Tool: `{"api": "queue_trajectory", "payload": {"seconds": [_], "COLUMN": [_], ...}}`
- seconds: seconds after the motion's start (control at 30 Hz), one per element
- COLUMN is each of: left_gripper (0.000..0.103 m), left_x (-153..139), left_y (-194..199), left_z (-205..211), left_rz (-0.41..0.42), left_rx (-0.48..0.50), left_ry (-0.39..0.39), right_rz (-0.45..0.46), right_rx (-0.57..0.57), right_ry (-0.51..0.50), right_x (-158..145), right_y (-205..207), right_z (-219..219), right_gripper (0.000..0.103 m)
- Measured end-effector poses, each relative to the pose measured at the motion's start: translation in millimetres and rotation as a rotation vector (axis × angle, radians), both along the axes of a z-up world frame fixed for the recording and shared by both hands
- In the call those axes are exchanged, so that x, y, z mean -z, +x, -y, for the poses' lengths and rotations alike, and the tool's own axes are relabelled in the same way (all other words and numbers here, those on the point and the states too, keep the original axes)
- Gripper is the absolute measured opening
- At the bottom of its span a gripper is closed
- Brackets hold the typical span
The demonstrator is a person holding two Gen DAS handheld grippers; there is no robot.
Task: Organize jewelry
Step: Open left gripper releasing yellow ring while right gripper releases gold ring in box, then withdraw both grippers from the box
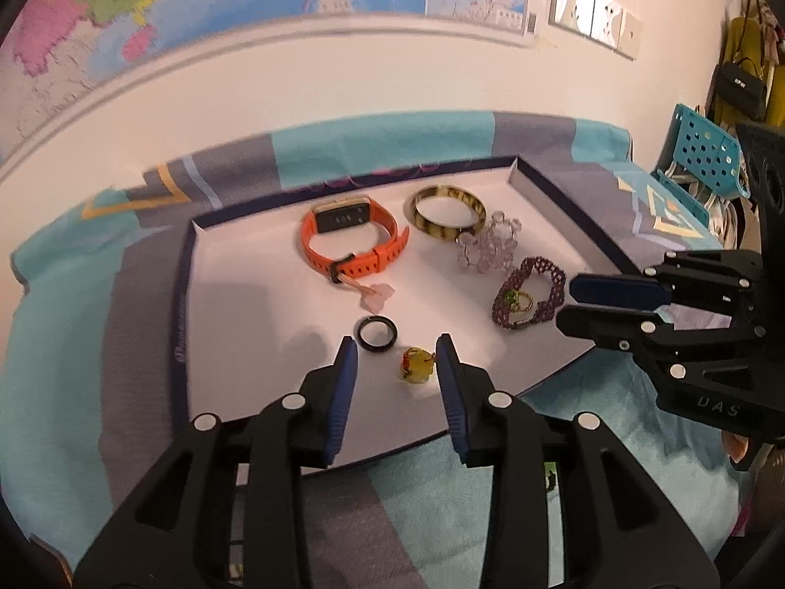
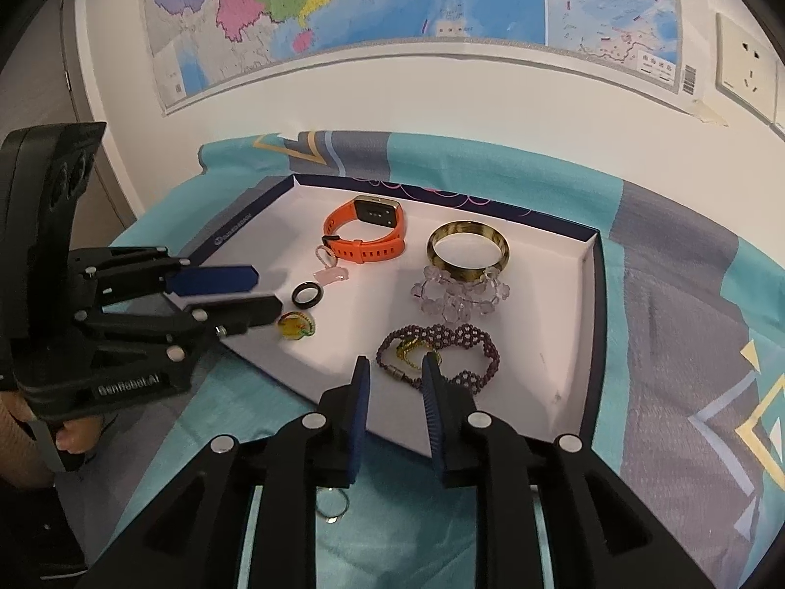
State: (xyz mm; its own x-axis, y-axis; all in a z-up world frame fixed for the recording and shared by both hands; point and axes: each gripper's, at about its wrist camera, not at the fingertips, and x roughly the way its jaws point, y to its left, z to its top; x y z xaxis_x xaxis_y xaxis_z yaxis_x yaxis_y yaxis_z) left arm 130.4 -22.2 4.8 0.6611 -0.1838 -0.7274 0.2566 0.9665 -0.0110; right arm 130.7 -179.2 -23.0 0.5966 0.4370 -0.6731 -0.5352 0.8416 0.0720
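A shallow white tray (image 1: 235,304) holds an orange watch (image 1: 353,238), a tortoiseshell bangle (image 1: 447,213), a clear bead bracelet (image 1: 488,245), a purple bead bracelet (image 1: 530,294), a black ring (image 1: 377,334) and a yellow pendant (image 1: 417,365). My left gripper (image 1: 396,351) is open with the pendant between its fingertips. My right gripper (image 2: 395,368) is open at the purple bracelet (image 2: 441,348). In the right wrist view the tray (image 2: 579,334), watch (image 2: 368,235), bangle (image 2: 468,250), clear bracelet (image 2: 461,294), ring (image 2: 306,295) and pendant (image 2: 296,326) also show, with the left gripper (image 2: 267,292) beside the pendant.
The tray lies on a teal and grey cloth (image 1: 73,343). A small metal ring (image 2: 332,500) lies on the cloth under my right gripper. A wall with a map (image 2: 392,0) is behind. A teal perforated basket (image 1: 701,157) stands at the right.
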Motion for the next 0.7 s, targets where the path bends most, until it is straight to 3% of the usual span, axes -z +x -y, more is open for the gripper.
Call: {"api": "queue_trajectory", "payload": {"seconds": [0.23, 0.7], "left_gripper": [0.040, 0.050], "left_x": [-17, -4], "left_y": [-33, -72], "left_z": [-3, 4], "left_rz": [0.063, 0.043], "left_rx": [0.041, 0.065], "left_ry": [-0.005, 0.007], "right_rz": [0.010, -0.047], "right_rx": [-0.015, -0.008], "right_ry": [0.005, 0.011], "right_x": [-1, 23], "right_y": [-23, -52], "right_z": [7, 18], "right_gripper": [0.024, 0.035]}}
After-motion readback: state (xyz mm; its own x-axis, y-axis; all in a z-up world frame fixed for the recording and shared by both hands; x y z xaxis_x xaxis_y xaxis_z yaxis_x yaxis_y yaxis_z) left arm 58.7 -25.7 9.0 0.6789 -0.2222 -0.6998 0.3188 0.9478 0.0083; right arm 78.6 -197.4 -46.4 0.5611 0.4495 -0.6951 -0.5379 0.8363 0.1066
